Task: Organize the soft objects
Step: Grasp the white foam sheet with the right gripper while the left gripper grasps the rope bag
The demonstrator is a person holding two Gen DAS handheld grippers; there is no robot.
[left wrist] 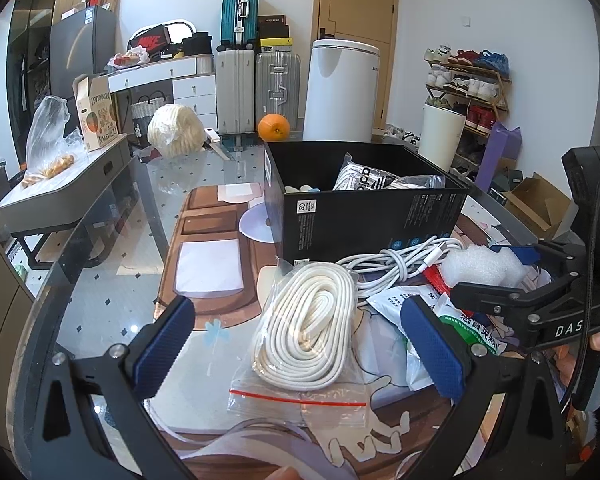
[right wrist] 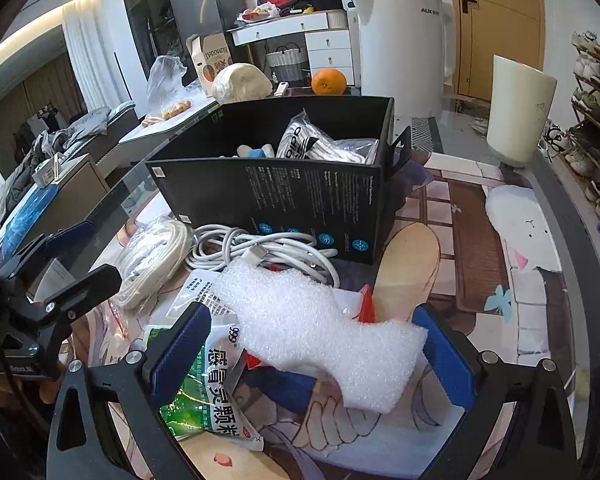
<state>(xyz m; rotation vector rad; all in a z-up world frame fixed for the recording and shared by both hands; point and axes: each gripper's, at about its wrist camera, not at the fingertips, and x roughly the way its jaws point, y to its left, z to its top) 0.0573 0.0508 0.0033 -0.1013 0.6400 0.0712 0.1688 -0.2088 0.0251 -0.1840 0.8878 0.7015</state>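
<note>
Soft objects are partly sorted: packets lie inside the black box (right wrist: 300, 200), while the rope bag (left wrist: 312, 332) and foam piece (right wrist: 320, 320) wait between the wide-open left gripper (left wrist: 300, 348) and right gripper (right wrist: 312, 356)

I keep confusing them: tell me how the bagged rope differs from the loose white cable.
The bagged rope is thick, cream and sealed in a clear zip bag; the loose white cable is thinner, whiter, unbagged and shows a plug. The rope lies nearer the left tool, the cable against the black box. Both are coiled.
</note>
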